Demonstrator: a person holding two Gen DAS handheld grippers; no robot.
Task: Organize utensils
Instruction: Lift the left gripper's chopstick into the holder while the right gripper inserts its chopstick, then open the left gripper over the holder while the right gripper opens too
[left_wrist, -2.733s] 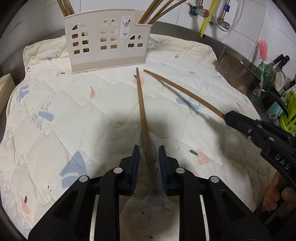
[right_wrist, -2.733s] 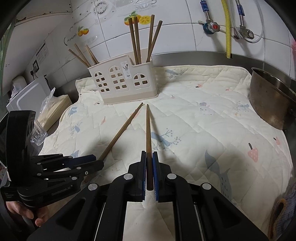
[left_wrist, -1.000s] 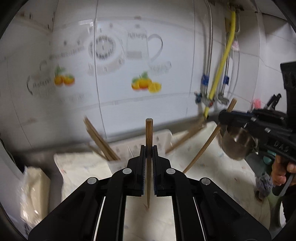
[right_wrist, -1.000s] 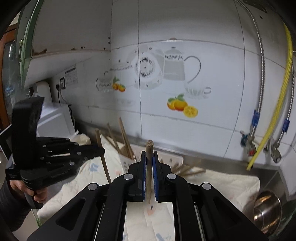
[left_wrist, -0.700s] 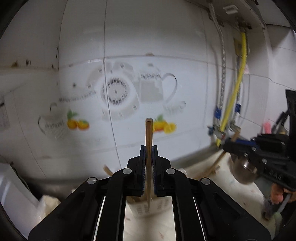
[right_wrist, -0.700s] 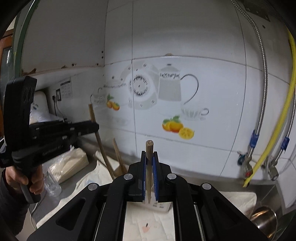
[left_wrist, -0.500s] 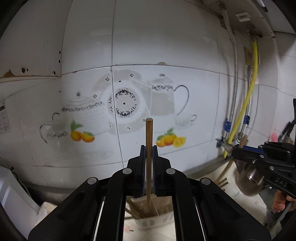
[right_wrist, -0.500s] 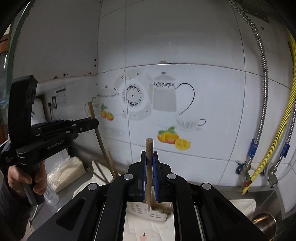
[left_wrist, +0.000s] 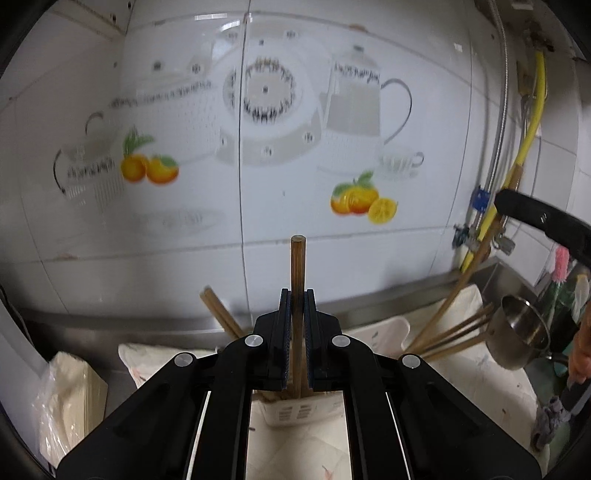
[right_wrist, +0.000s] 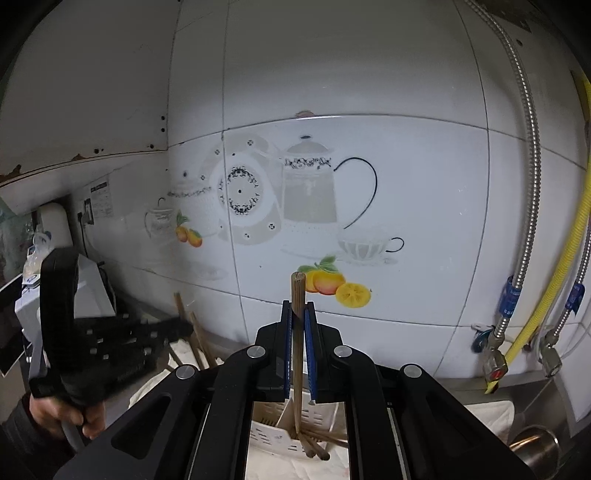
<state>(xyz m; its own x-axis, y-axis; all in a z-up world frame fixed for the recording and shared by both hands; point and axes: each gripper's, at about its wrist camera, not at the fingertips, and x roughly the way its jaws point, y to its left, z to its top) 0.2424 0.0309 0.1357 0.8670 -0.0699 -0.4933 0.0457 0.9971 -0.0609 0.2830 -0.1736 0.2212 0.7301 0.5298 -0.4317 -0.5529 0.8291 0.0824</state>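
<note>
Both grippers have swung up off the quilt since the chopsticks lay flat on it, and now each stick stands upright above the holder. Left gripper (left_wrist: 295, 295) is pinched tight on its chopstick (left_wrist: 297, 266), blue pads pressed against the wood on both sides, top end poking up in front of the tiled wall (left_wrist: 258, 110), lower end dropping toward the white holder (left_wrist: 295, 411) just below the jaws. Right gripper (right_wrist: 298, 308) is clamped the same way on its own chopstick (right_wrist: 297, 295), and that one's lower tip sits down in the holder (right_wrist: 273, 435), beside other sticks leaning there. Whether it touches the bottom, can't tell.

Out from the left tool: more chopsticks (left_wrist: 219, 314) lean out of the holder on the left, another bunch (left_wrist: 454, 339) fans to the right. Farther right, a steel pot (left_wrist: 517, 336) sits on the counter edge. Far wall carries the teapot-and-oranges decal (right_wrist: 314, 192), yellow hose (right_wrist: 550, 280) at right. Left of the right tool, a hand (right_wrist: 62, 413) grips the other gripper's handle.
</note>
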